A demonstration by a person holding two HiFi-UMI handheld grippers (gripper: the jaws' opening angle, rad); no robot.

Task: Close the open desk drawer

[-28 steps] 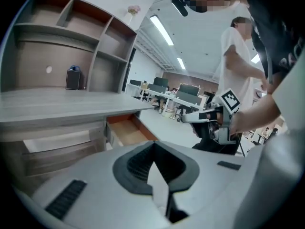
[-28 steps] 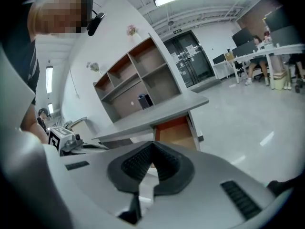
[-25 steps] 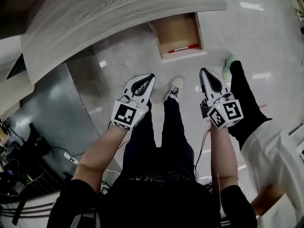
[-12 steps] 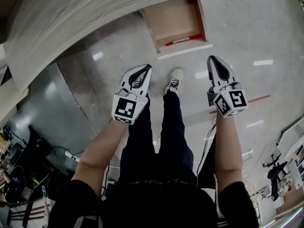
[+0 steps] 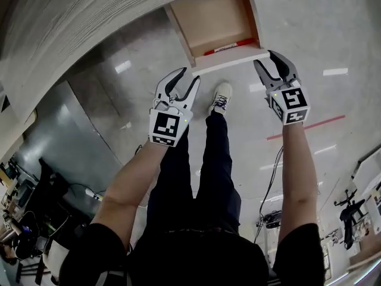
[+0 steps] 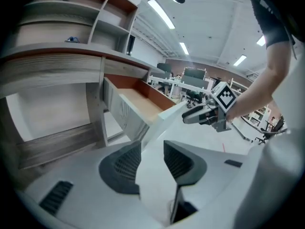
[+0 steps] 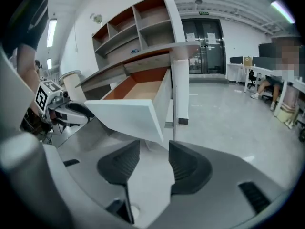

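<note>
The desk drawer (image 5: 214,19) stands pulled out from under the grey wood-grain desk (image 5: 89,16); it has a pale wooden inside and a white front panel (image 5: 229,58). A red pen (image 5: 221,47) lies inside against the front. My left gripper (image 5: 181,83) hovers just short of the panel's left end, its jaws opening with nothing between them. My right gripper (image 5: 274,64) is at the panel's right end, jaws likewise opening and empty. The left gripper view shows the drawer (image 6: 138,104) beyond my left gripper (image 6: 152,149). In the right gripper view the front panel (image 7: 128,116) is close ahead of my right gripper (image 7: 154,149).
My own leg and white shoe (image 5: 221,94) stand on the glossy floor below the drawer. A grey metal panel (image 5: 71,154) lies under the desk at the left. Shelves (image 7: 138,23) rise above the desk. A seated person (image 7: 271,87) is far off at the right.
Both grippers have come in toward the drawer's front panel, and their jaws have gone from shut to open. The second person at the right edge has left the head view.
</note>
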